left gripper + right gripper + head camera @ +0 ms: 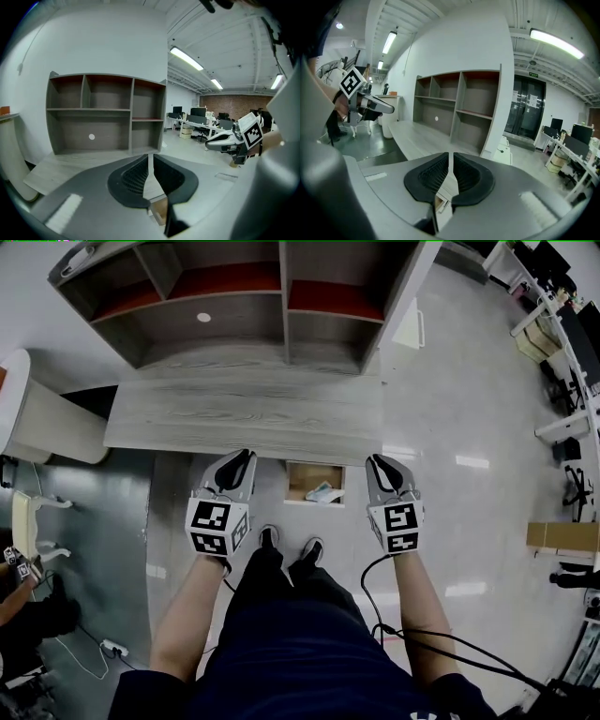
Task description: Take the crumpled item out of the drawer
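Note:
The drawer (293, 486) stands open under the front edge of the grey wooden desk (244, 413). A crumpled white and teal item (324, 492) lies in it, towards its right side. My left gripper (236, 468) hovers just left of the drawer, over the desk's edge. Its jaws look shut with nothing between them in the left gripper view (150, 161). My right gripper (382, 468) hovers just right of the drawer. In the right gripper view its jaws (451, 161) stand a thin crack apart, holding nothing. Neither gripper touches the item.
A grey shelf unit (234, 306) with red-lined compartments stands at the back of the desk. A white rounded stand (37, 418) is at the left. The person's feet (291, 549) are in front of the drawer. A cardboard box (562, 538) and a power strip (112, 648) lie on the floor.

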`<state>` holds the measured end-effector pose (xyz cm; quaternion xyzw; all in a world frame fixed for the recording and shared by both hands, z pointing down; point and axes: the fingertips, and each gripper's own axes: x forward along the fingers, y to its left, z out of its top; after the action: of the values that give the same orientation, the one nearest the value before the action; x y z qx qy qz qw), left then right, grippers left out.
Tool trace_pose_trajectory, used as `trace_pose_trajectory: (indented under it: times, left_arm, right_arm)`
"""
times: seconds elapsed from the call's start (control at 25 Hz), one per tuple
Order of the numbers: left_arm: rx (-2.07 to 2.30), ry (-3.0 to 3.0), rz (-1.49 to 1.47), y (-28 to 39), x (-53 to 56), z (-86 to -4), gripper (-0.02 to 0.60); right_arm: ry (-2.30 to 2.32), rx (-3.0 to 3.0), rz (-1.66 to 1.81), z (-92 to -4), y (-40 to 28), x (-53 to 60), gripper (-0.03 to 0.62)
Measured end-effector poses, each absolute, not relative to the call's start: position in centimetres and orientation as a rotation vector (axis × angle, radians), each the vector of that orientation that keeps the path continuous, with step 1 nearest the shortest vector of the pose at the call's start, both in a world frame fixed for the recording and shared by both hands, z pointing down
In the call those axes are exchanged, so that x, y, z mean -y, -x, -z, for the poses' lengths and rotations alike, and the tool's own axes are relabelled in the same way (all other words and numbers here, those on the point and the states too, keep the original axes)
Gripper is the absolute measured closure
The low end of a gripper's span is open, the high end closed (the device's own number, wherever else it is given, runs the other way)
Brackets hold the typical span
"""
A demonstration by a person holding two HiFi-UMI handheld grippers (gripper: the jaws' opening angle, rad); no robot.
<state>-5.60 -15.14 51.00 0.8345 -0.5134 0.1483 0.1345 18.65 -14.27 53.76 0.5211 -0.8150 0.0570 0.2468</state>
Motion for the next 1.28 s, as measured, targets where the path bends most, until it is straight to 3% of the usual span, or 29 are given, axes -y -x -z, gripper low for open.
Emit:
trace_pose_trajectory:
  times: [0.64, 1.28]
  left_arm:
    - [1.203, -2.426, -0.729, 4.3, 16.4, -62.6, 0.545]
    - [1.179, -2.293, -0.836, 6.9, 12.8, -67.2, 0.545]
  right_arm:
    - [-0.847, 2.024, -0.064, -68.7, -15.4, 11.5, 0.516]
    - [-0.303, 1.858, -0.03, -82.0, -11.9, 5.0, 0.485]
